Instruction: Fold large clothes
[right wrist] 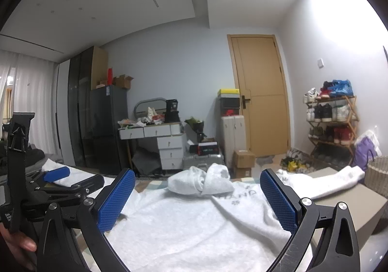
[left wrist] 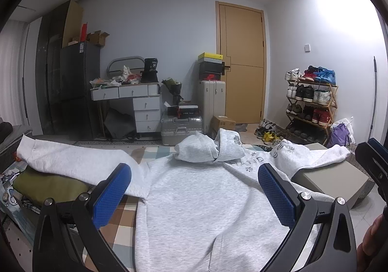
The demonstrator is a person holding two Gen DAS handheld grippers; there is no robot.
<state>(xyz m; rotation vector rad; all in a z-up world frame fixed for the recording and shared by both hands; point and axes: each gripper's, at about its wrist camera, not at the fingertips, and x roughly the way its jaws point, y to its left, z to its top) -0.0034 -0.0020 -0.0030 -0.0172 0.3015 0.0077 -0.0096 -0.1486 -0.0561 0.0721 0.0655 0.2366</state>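
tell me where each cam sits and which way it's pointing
Left wrist: sits on the left tongs, tipped slightly down over the grey hoodie toward the door; both blue pads wide open, right tongs and a hand at the right edge.
Right wrist: sits on the right tongs, level, facing the same wall; pads wide open, left tongs and a thumb at left.
Shared: hoodie, door, shoe rack, white drawers.
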